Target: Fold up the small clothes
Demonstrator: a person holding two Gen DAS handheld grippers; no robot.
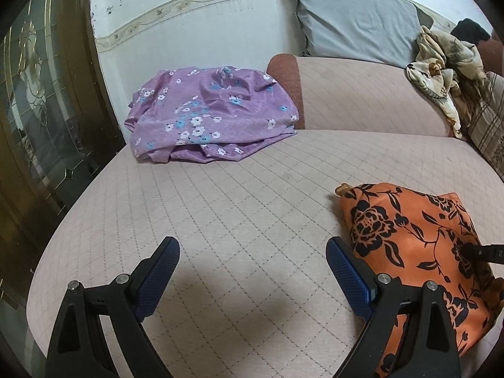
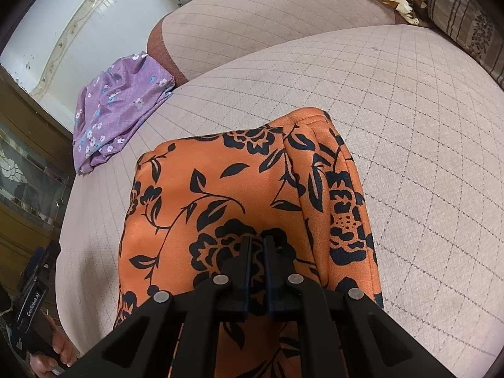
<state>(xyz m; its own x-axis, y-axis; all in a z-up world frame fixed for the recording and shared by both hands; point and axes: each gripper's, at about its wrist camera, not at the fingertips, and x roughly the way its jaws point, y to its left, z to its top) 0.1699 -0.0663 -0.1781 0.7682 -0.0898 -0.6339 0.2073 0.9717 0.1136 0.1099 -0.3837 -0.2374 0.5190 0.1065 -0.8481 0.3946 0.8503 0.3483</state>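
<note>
An orange garment with black flowers [image 2: 239,189] lies folded on the pink quilted sofa seat [image 2: 409,126]; it also shows in the left wrist view [image 1: 415,239] at the right. My right gripper [image 2: 257,242] is shut on the orange garment near its front edge, pinching a bit of cloth between the fingers. My left gripper [image 1: 252,267] is open and empty, hovering over the bare seat [image 1: 236,204] just left of the orange garment. A purple garment with small flowers [image 1: 208,116] lies crumpled at the far left of the seat, also seen in the right wrist view [image 2: 116,110].
A grey pillow [image 1: 356,19] leans against the wall behind the sofa back [image 1: 362,94]. A crumpled beige patterned cloth [image 1: 441,66] and a striped cushion [image 1: 485,119] lie at the right. A glass-panelled door [image 1: 37,94] stands left of the sofa.
</note>
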